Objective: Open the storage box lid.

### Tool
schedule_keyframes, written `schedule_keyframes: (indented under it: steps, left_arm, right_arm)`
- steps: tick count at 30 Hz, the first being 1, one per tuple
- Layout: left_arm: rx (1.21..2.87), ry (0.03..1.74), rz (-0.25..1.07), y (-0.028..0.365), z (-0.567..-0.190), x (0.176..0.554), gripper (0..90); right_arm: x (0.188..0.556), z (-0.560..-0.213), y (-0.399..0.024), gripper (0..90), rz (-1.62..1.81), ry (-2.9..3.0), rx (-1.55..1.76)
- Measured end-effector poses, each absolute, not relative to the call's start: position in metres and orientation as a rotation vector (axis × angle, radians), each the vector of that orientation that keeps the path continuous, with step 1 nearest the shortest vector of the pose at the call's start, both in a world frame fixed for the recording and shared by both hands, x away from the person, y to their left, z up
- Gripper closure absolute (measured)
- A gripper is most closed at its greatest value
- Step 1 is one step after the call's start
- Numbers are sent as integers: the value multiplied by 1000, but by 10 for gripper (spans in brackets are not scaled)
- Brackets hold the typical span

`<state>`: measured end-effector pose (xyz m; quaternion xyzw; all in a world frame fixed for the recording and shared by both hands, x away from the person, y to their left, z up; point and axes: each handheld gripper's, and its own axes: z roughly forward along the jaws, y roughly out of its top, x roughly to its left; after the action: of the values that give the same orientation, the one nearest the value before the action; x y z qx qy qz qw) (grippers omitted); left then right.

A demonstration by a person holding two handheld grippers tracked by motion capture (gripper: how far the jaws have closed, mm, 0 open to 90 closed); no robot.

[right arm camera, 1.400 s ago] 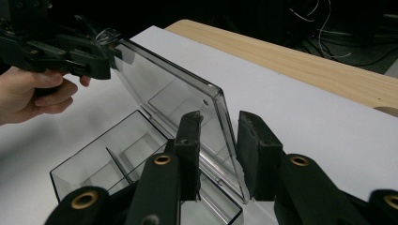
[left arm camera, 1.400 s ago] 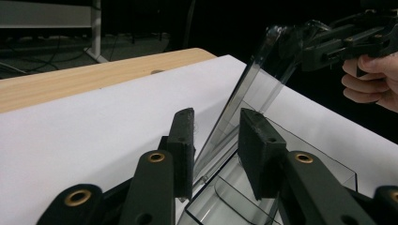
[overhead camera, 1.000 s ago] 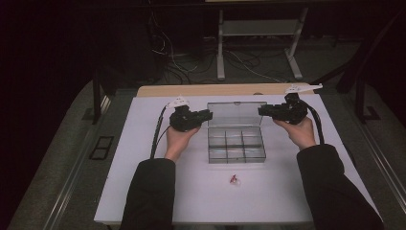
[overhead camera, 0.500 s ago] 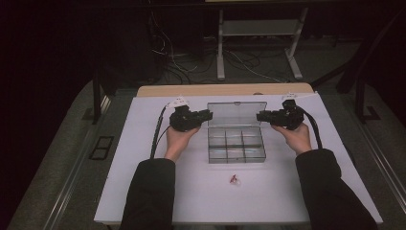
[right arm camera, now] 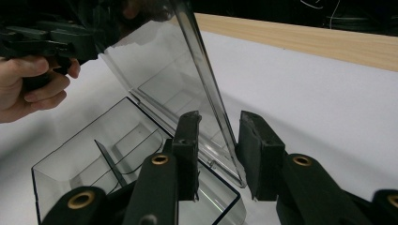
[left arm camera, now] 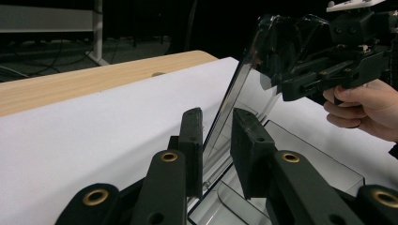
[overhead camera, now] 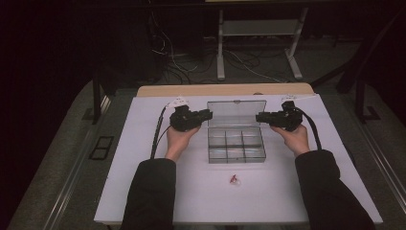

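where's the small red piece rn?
High view: the small red piece lies on the white table cover, just in front of the clear compartment box, between the person's forearms, apart from both tongs.

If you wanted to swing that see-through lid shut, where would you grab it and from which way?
Take the lid by its thin side edges, one gripper from each side. It stands nearly upright behind the compartment box, so those edges stick out freely, and each slips between open jaws, as with the left gripper and right gripper.

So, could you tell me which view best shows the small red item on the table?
The high view: the small red item lies on the white table, in front of the open clear box. The two gripper views look at the box's raised lid instead.
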<state>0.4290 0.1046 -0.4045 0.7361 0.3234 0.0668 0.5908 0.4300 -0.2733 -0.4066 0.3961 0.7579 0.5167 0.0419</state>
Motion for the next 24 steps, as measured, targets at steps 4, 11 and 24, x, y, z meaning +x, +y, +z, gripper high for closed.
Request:
schedule_keyframes:
  steps: [4, 11, 24]
  left_arm:
    - [1707, 758, 152, 104, -405, 429, 730]
    - [1711, 775, 140, 104, -411, 431, 681]
    - [1721, 827, 94, 103, -431, 432, 665]
  right_arm:
    - [430, -410, -273, 683, 1588, 2313, 1210]
    - [431, -411, -273, 691, 1582, 2308, 1209]
    - [433, -413, -271, 696, 1572, 2307, 1216]
